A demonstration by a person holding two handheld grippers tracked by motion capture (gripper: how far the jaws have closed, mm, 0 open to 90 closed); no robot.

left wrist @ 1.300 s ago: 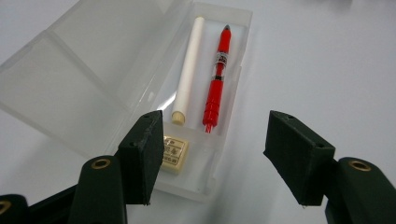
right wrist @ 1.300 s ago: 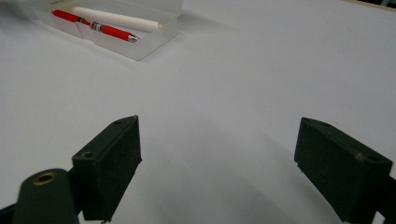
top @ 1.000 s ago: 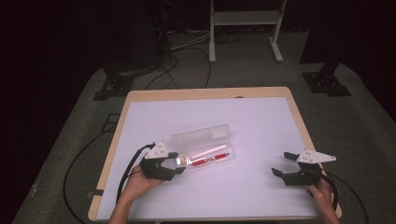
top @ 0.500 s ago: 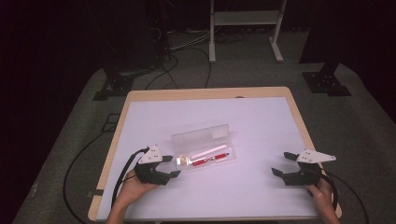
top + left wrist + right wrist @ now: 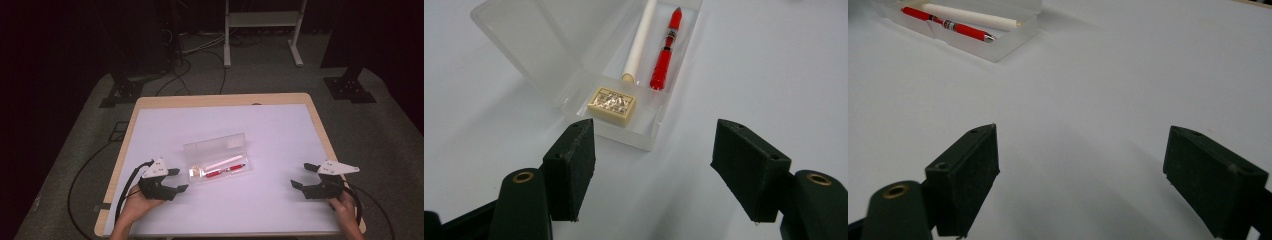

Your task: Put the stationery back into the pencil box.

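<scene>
A table (image 5: pixel 150 120) holds an open pencil case (image 5: pixel 220 161) near its middle. The case's lid (image 5: pixel 215 147) lies flat at the case's 12 o'clock side. Inside the tray, an eraser (image 5: pixel 196 171) sits at the 9 o'clock end; a pen (image 5: pixel 225 171) and a stick (image 5: pixel 223 163) lie side by side toward 3 o'clock, the stick on the 12 o'clock side of the pen. The left gripper (image 5: pixel 176 180) rests near the case at its 8 o'clock. The right gripper (image 5: pixel 301 176) lies well apart at the case's 4 o'clock.
</scene>
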